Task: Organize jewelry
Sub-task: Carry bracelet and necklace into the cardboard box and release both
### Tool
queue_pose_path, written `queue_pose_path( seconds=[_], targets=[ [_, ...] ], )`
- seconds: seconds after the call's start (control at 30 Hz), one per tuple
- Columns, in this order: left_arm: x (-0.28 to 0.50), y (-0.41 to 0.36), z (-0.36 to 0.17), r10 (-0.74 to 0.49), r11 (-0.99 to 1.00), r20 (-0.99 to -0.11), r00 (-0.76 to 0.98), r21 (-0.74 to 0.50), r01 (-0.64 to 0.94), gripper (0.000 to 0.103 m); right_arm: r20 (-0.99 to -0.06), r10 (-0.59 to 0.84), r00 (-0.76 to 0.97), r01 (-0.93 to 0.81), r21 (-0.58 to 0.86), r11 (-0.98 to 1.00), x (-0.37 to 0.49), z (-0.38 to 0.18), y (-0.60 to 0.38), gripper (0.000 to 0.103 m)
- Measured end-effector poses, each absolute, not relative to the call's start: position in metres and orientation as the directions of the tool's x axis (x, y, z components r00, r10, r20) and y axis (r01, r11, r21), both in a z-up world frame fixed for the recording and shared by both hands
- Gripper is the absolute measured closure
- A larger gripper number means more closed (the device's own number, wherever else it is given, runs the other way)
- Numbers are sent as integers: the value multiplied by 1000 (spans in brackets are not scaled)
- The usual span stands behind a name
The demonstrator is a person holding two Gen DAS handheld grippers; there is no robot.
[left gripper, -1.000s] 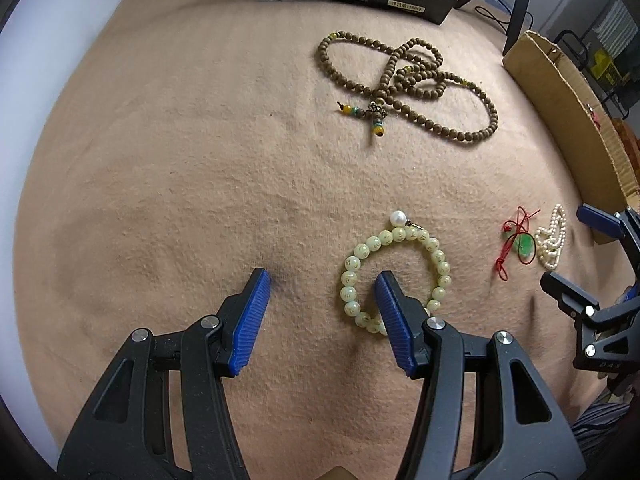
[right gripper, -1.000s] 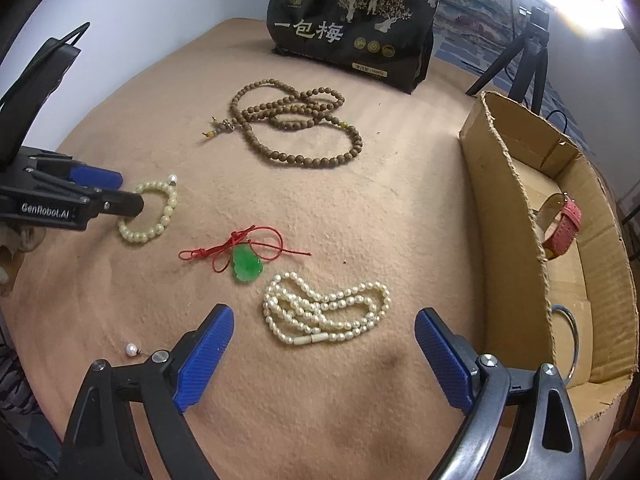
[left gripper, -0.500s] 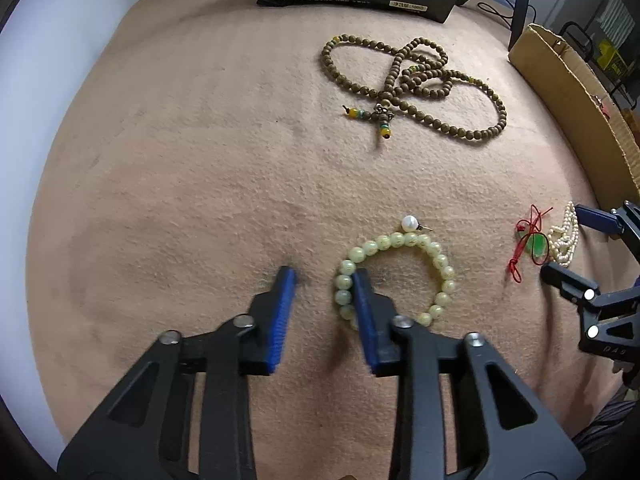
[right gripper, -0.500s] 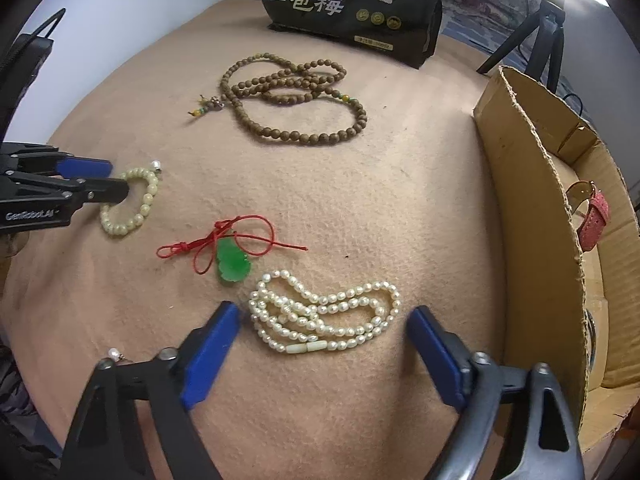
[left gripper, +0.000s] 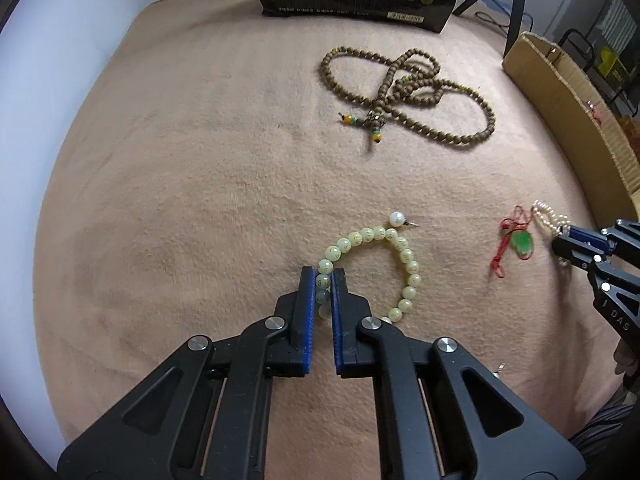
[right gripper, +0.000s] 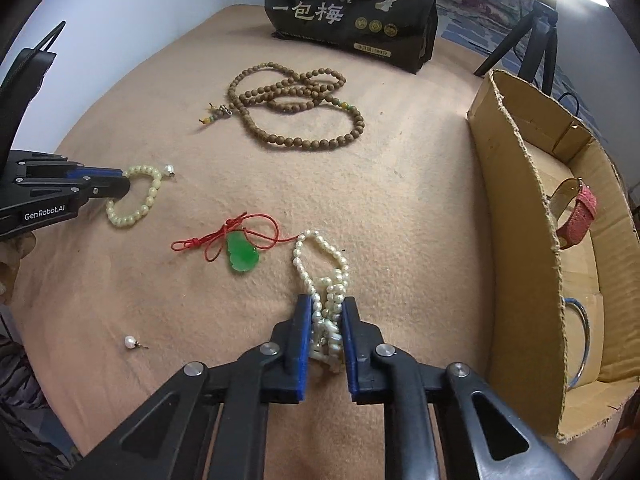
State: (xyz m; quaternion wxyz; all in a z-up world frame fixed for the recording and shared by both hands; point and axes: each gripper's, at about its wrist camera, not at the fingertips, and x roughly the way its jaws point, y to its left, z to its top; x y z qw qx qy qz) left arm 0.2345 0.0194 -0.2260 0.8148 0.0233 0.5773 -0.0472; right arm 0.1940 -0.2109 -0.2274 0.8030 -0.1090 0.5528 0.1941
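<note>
**A:** Why's each hand-held gripper grabbing at once? Left hand-held gripper [left gripper: 324, 282] is clamped on the pale green bead bracelet [left gripper: 404, 258] at lower centre, right hand-held gripper [right gripper: 325, 312] squeezing the bunched pearl necklace [right gripper: 322, 276].

**B:** Probably both are headed for the cardboard box [right gripper: 520, 240] at right. Smooth round beads bunch and slip, so they're pinched low against the fuzzy tan blanket [left gripper: 200, 160]. It might be a bed, hard to tell.

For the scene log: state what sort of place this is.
Probably a room at home, with a bed or table under a tan blanket. A black snack bag, a cardboard box and a camera tripod suggest an improvised recording spot.
</note>
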Motion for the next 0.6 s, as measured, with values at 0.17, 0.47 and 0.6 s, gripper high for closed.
queue_pose_path(
  seconds=[0.17,0.47,0.6],
  targets=[
    [226,19,-206,-80,994,-925,371,-46,99,98,-911,223,347,-419,62,906,188,-209,-217,95],
    [221,11,-162,-169,986,-876,452,-145,87,98,-858,272,436,-376,101,921,182,-165,-238,95],
    [222,4,-142,-231,973,-845,482,-213,92,98,-829,285,482,-353,114,929,178,-143,-253,95]
  ],
)
